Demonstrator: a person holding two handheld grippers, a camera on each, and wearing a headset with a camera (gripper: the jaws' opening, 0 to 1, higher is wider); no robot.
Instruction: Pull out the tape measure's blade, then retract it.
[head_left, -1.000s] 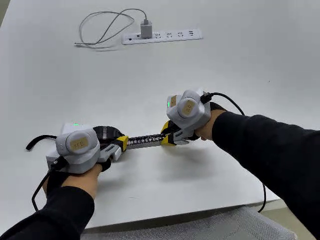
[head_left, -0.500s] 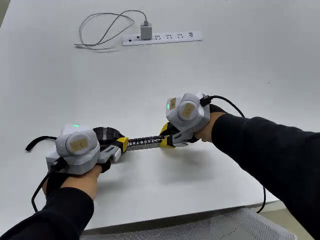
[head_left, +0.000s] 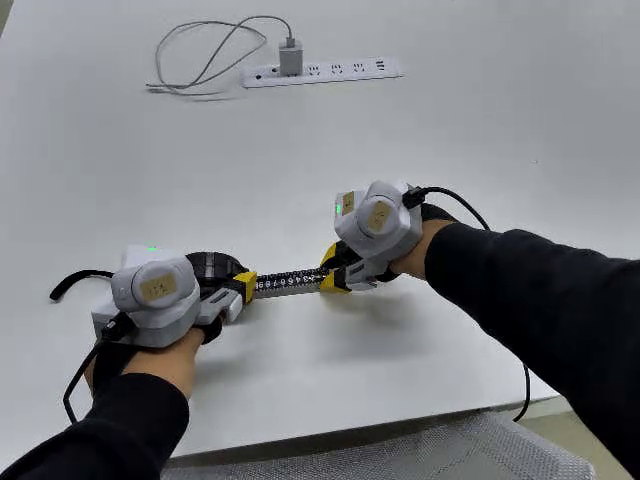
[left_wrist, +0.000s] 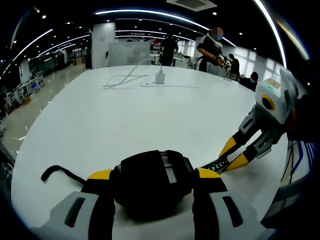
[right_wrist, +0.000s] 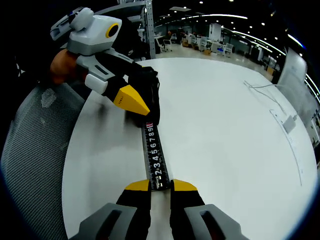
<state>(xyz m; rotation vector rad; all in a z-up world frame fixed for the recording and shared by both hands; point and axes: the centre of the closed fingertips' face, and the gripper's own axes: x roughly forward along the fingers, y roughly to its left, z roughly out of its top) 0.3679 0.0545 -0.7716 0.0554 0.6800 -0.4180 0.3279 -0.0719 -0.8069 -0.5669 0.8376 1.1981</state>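
A black tape measure rests on the white table, and my left gripper is shut on its case. A short length of numbered blade runs from the case to the right. My right gripper is shut on the blade's end, its yellow fingertips pinching it low over the table. In the left gripper view the right gripper shows at the right with the blade in its tips. The left gripper and the case show in the right gripper view.
A white power strip with a plugged charger and a coiled grey cable lies at the table's far side. A black strap trails left of the case. The table's front edge runs close below my arms.
The visible length of blade between the two grippers is slightly shorter than a second ago, with the right gripper a little closer to the case. The left gripper has stayed put.
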